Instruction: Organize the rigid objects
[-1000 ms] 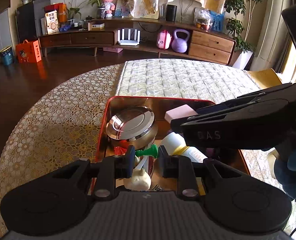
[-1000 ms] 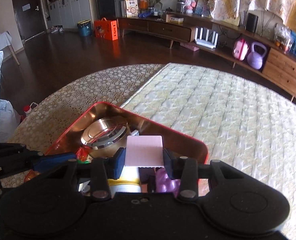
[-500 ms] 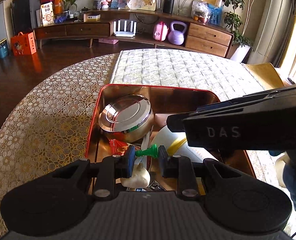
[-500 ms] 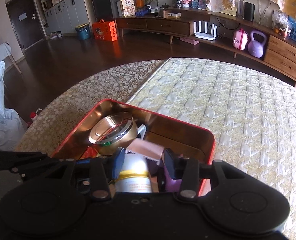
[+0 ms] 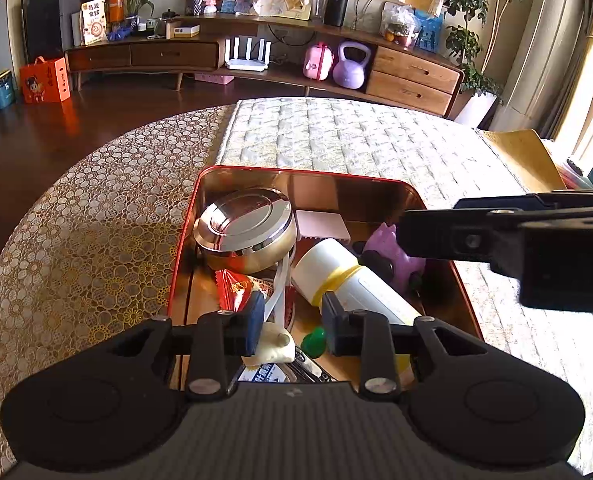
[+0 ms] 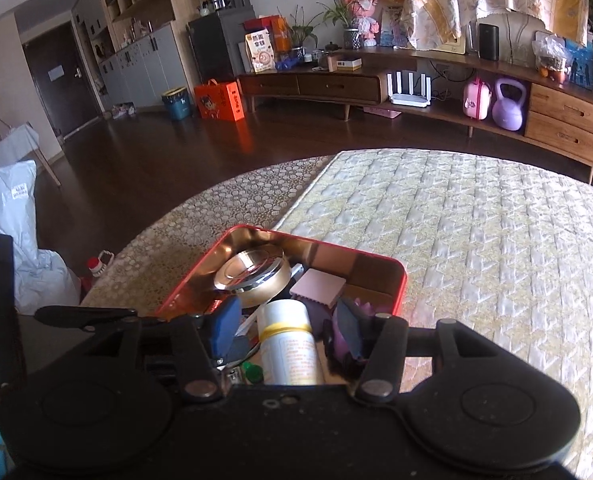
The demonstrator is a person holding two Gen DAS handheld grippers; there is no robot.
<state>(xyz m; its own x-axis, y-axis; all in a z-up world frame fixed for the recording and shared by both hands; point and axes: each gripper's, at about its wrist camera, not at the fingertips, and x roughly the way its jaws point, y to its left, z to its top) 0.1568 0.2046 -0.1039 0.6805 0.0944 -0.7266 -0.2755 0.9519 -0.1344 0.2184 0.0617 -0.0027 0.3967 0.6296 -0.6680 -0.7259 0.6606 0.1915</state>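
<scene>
A red tin box [image 5: 296,171] [image 6: 403,280] sits on the table. In it lie a round steel tin [image 5: 245,229] [image 6: 252,274], a pink block [image 5: 322,225] [image 6: 317,286], a white bottle [image 5: 348,280] [image 6: 290,344], a purple toy [image 5: 388,246], a red packet [image 5: 234,286], a small green piece [image 5: 314,342] [image 6: 252,372] and a cream lump [image 5: 270,346]. My left gripper [image 5: 292,322] is open and empty above the box's near end. My right gripper [image 6: 286,330] is open and empty over the box; it shows from the side in the left wrist view [image 5: 508,236].
The table [image 5: 96,220] has a gold patterned cloth with a quilted runner [image 6: 476,240] beyond the box. A long wooden sideboard [image 5: 412,76] stands at the far wall. A white bag [image 6: 24,248] lies on the floor at the left.
My right gripper opened and let the pink block drop into the box beside the steel tin, then drew back. My left gripper opened and released the green piece into the box.
</scene>
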